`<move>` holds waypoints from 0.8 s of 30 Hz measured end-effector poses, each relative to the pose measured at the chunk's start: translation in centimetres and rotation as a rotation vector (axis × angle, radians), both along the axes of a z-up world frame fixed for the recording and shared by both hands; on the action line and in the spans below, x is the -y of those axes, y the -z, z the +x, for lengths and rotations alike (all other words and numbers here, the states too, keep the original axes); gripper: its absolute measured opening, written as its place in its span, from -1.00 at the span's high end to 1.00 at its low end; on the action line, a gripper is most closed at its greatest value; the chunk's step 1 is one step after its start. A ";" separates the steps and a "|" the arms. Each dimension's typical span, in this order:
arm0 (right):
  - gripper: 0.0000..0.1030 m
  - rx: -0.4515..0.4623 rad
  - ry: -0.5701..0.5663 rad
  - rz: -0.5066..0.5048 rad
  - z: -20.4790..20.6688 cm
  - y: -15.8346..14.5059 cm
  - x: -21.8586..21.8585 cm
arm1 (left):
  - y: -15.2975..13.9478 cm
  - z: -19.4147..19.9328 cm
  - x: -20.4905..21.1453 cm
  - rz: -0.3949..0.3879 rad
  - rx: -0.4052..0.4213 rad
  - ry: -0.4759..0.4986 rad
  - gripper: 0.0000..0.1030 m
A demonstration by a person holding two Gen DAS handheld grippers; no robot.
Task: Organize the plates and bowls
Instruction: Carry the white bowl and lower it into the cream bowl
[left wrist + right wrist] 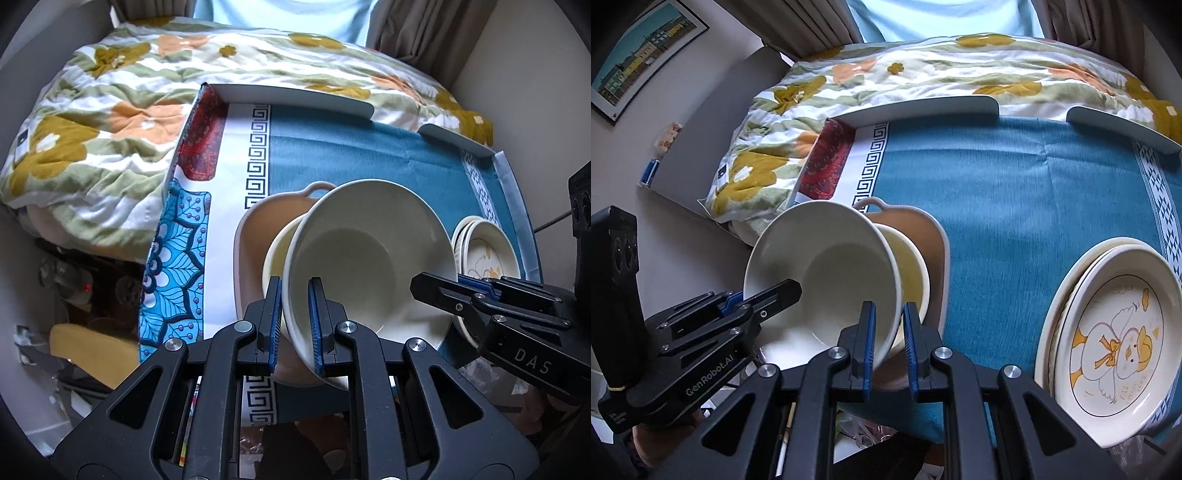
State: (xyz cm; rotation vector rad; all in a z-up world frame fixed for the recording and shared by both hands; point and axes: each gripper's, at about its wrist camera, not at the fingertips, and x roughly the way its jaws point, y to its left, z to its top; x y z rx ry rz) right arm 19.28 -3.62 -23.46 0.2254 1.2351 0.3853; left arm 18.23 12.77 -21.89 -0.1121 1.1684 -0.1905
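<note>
the white bowl is tilted on its side above the brown handled dish, its mouth facing the cameras, with a yellowish bowl just behind it in that dish. it looks like glazed ceramic: stiff, fairly heavy, slick, and likely to chip if it knocks its neighbour. the rim is the only real hold, a thin lip that could slide between smooth pads. the left gripper is closed narrow on the near rim, one pad inside the bowl and one outside. the right gripper pinches the rim on the other side in the same way, so the weight is shared. to the right, a stack of plates with a duck drawing sits on the blue cloth of the desk, well apart from the bowls. a flowered quilt lies beyond.
</note>
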 end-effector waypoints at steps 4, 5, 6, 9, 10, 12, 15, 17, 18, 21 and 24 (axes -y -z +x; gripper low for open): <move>0.73 -0.008 0.007 -0.009 0.1 0.3 0.0 | 0.8 0.3 0.0 -0.001 -0.020 0.011 0.77; 0.73 -0.012 0.008 -0.012 0.2 0.4 -0.1 | 1.0 0.3 0.0 0.001 -0.024 0.014 0.77; 0.73 -0.014 0.010 -0.013 0.2 0.5 -0.1 | 1.1 0.4 0.0 0.004 -0.027 0.016 0.77; 0.73 -0.017 0.007 -0.016 0.4 0.8 -0.4 | 1.4 0.6 -0.1 0.012 -0.032 0.018 0.77; 0.73 -0.017 0.007 -0.018 0.4 0.9 -0.5 | 1.5 0.7 0.0 0.015 -0.033 0.020 0.77; 0.73 -0.020 0.006 -0.022 0.5 1.1 -0.6 | 1.7 0.8 0.1 0.024 -0.036 0.025 0.77; 0.73 -0.028 0.011 -0.026 0.5 1.4 -0.6 | 1.8 1.0 0.4 0.041 -0.038 0.037 0.77; 0.73 -0.032 0.014 -0.030 0.6 1.5 -0.6 | 1.9 1.2 0.6 0.051 -0.040 0.047 0.77; 0.73 -0.037 0.017 -0.029 0.7 1.6 -0.5 | 2.0 1.2 0.7 0.054 -0.040 0.050 0.77; 0.73 -0.047 0.025 -0.019 0.7 1.9 -0.3 | 2.0 1.3 0.9 0.068 -0.036 0.057 0.77; 0.73 -0.051 0.029 -0.025 0.8 2.0 -0.3 | 1.9 1.4 1.0 0.079 -0.031 0.061 0.77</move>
